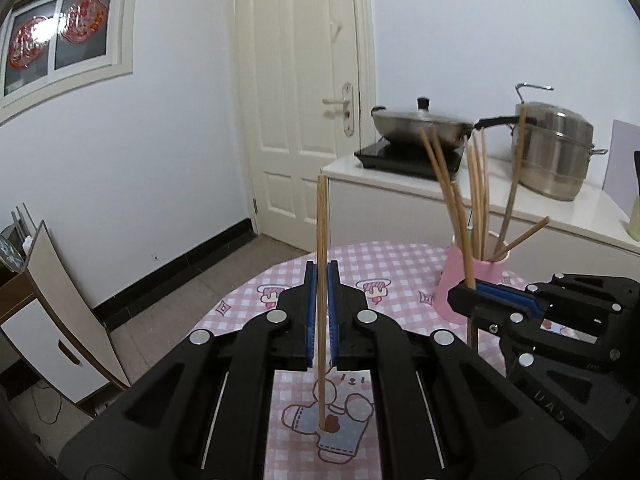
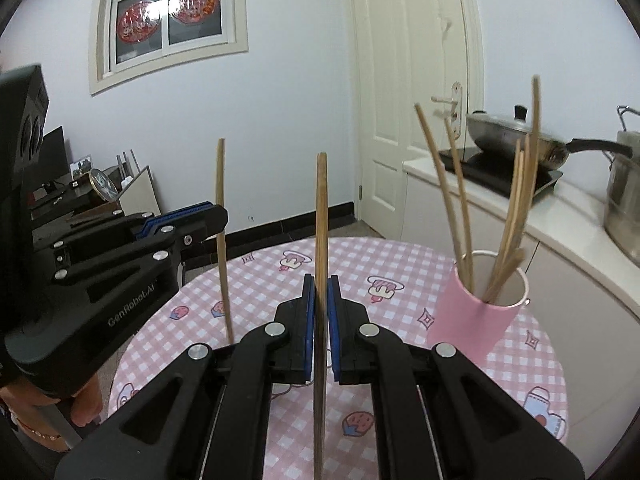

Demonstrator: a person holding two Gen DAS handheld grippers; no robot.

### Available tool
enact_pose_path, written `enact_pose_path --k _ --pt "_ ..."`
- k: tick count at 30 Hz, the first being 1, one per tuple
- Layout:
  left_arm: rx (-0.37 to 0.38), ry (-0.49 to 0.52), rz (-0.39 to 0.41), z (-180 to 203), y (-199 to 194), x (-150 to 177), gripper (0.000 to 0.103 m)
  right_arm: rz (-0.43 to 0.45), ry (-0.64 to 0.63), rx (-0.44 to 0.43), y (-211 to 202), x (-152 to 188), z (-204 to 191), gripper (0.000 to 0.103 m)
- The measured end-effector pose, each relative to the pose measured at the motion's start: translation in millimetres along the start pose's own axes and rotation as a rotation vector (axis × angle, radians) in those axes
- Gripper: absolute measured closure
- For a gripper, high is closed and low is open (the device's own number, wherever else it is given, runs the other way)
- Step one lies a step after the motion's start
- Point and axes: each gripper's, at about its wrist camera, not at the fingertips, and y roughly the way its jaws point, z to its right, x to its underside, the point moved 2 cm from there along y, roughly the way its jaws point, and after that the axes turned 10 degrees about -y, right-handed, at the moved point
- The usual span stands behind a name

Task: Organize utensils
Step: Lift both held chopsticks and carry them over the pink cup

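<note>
Pink cup [image 2: 476, 316] holds chopstick bundle [image 2: 512, 216] — left gripper [image 1: 322, 316], right gripper [image 2: 320, 320] each clamp one chopstick upright.

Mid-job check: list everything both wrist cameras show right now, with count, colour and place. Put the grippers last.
Chopstick in left gripper: one, light wood, upright between the pads, lower tip on the tablecloth.
Chopstick in right gripper: one, light wood, upright between the pads.
Pink cup: one, pink with white inside, on the table's right side.
Chopsticks in cup: several, wood, leaning apart; exact count unclear.
Tablecloth: one, pink-white check with cartoon prints.
Wok: one, steel, lidded, on a black cooktop.
Steamer pot: one, steel, on the white counter.
Door: one, white, shut.
Window: one, red decorations.
Left gripper: black, blue pads, shut.
Right gripper: same, shut.
</note>
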Motion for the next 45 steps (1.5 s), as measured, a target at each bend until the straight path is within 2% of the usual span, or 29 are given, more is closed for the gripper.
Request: enact_pose_path --k 18,27,41,45 --pt "0.069 0.02 0.093 29.9 -45.5 -15.8 0.098 0.113 -0.016 0.056 -70.6 -9.9 15.4 0.098" --pt "0.168 -0.003 0.102 42.5 -52.7 -32.5 0.098 0.15 -0.015 0.122 -100.3 -15.6 42.8 0.098" --pt "0.35 -0.05 0.126 80.6 -24.5 -80.2 0.099 0.189 0.025 0.236 -108.1 -29.4 97.3 0.098" --pt "0.341 -0.063 0.05 80.6 -1.1 -72.6 0.099 0.176 0.044 0.222 -96.6 -24.4 105.6 0.098"
